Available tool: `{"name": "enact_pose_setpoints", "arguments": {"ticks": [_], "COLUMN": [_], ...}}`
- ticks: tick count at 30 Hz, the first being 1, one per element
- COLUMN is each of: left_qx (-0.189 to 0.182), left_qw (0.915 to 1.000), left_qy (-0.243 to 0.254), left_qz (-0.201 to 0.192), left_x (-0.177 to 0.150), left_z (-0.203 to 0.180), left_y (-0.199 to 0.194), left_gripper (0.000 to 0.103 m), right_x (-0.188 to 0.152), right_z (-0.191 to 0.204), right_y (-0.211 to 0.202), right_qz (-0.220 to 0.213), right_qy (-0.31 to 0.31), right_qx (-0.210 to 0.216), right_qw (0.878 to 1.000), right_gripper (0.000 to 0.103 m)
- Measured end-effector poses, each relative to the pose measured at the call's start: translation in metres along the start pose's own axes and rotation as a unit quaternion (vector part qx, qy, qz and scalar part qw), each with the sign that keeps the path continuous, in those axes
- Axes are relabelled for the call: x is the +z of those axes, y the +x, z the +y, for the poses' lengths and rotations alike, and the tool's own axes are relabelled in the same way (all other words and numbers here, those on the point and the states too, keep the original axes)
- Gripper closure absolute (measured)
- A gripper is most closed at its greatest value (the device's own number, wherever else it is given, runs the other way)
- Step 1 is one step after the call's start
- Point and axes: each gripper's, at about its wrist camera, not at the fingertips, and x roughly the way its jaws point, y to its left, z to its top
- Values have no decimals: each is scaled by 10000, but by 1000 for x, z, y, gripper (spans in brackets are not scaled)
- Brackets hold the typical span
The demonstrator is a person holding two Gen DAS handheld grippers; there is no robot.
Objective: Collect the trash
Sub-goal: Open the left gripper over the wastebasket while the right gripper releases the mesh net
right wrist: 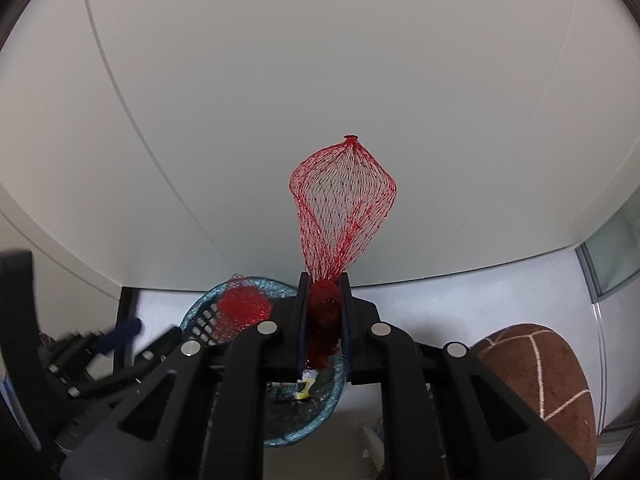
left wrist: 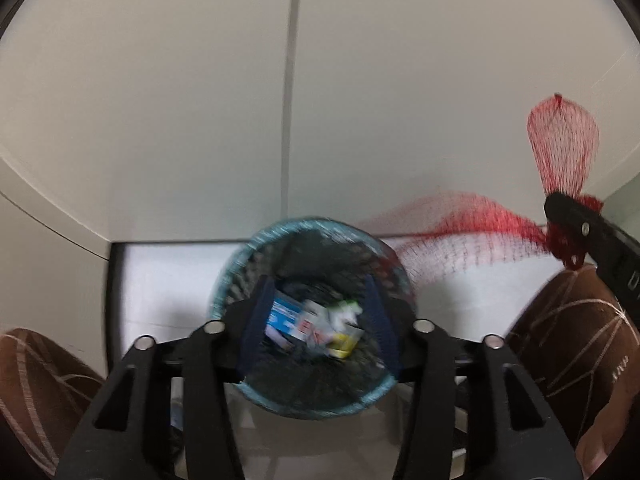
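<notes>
- Left wrist view: the left gripper (left wrist: 318, 322) has its jaws spread wide with nothing between them, and it hangs above a round blue mesh bin (left wrist: 256, 248) standing on the pale floor (left wrist: 160, 280) close to a white wall (left wrist: 160, 120)
- Inside the bin lie crumpled wrappers (left wrist: 316, 320) in blue, white and yellow, blurred by motion
- At the right edge of this view the right gripper (left wrist: 572, 220) comes in from the side, and a red net bag (left wrist: 562, 148) rises from it while another stretch trails left towards the bin rim
- Right wrist view: the right gripper (right wrist: 324, 312) has its jaws closed tight on the bunched middle of the red net bag (right wrist: 344, 208), whose knotted end stands up like a balloon; a loose red clump sits over the bin's (right wrist: 280, 436) far left rim
- Likely trouble: the net is light and springy, so on release it may catch on a finger or drape over the rim and slide to the floor; the trailing end could snag the mesh wall
- Only the left view shows the bin's contents plainly; only the right view shows the grip on the net, and a brown cushion (right wrist: 540, 380) at the lower right
</notes>
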Motion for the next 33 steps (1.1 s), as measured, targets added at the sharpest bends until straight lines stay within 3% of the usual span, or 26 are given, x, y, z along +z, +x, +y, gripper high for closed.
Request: {"name": "enact_pose_setpoints", "arguments": {"ticks": [7,12,25,33], "left_qx": [539,714,368,381], "left_qw": [9982,9967,9981,9966], "left_qy": [-21,36,-455,-706], "left_qz": [-261,-380,-198,-186], "left_x": [15,19,24,22], "left_z": [24,31,57,67], "left_y": [-21,-30,-27,-27], "left_gripper": [26,11,6,6], "right_x": [0,0,-4,-5], "right_z": [12,20,22,25], "right_y": [10,19,23,23], "right_qz": [182,320,671,680], "right_qy": [-408,-622,-913,-914], "right_qx": [464,669,995,949], "right_qw": [9979,9953,9886,9890], "right_gripper": [90,90,82,61]}}
